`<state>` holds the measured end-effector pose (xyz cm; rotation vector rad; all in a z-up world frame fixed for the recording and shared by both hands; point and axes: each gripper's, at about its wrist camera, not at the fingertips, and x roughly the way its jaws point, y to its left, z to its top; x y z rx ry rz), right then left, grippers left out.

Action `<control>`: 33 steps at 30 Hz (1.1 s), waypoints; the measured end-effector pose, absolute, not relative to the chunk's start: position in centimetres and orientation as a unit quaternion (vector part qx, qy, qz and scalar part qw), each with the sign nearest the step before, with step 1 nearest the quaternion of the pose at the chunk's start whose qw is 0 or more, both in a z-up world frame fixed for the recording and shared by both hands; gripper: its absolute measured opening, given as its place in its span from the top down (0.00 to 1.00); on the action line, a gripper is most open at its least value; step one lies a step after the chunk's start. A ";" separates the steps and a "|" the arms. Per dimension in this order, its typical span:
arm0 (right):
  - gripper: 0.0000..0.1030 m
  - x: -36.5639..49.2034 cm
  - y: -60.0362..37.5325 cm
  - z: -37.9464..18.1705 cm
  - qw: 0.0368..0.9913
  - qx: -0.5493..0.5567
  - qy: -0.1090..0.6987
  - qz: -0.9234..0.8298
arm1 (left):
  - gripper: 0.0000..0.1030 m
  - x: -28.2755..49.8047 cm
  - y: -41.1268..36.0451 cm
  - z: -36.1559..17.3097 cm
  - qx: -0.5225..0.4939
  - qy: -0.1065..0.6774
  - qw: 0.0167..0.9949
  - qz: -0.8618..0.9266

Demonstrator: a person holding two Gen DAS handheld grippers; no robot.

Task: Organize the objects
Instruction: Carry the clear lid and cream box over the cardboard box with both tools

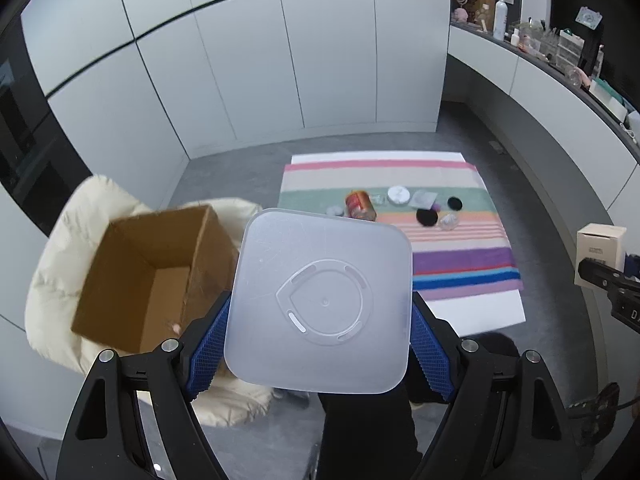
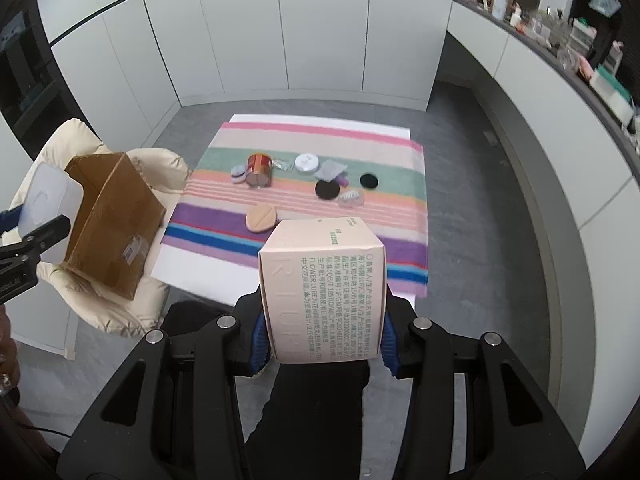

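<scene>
The left hand-held gripper (image 1: 320, 354) is clamped on a translucent white square plastic container (image 1: 320, 300), its blue ribbed pads (image 1: 430, 354) pressing on two opposite sides. The right hand-held gripper (image 2: 322, 338) is clamped on a pale pink printed cardboard carton (image 2: 322, 292), gripped on two opposite walls. Both are held above the grey floor, on the near side of a multicoloured striped cloth (image 2: 304, 216), the landmark here, which lies flat on a white sheet (image 2: 192, 280) on the floor. Left of the cloth, an open brown corrugated cardboard box (image 2: 112, 220) stands tilted on a cream padded jacket (image 2: 120, 308); the translucent container is just beside the box's open mouth. On the cloth's middle stripes lie a copper-red round tin (image 2: 259, 171) on its side, a white round lidded jar (image 2: 307, 162), two flat black discs (image 2: 327, 189) and a clear ribbed plastic piece (image 2: 351, 198). Nearer the cloth's front edge lies a tan round puff (image 2: 261, 218), just beyond the pink carton. A person's dark-clothed leg (image 2: 312, 412) shows below the right hand-held gripper.
</scene>
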<state>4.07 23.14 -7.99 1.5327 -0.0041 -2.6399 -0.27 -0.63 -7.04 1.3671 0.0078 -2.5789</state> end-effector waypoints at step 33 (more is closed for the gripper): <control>0.55 6.8 23.6 -13.3 0.057 0.546 -0.044 -0.835 | 0.20 1.9 -3.4 -12.9 0.498 0.040 0.158 -0.852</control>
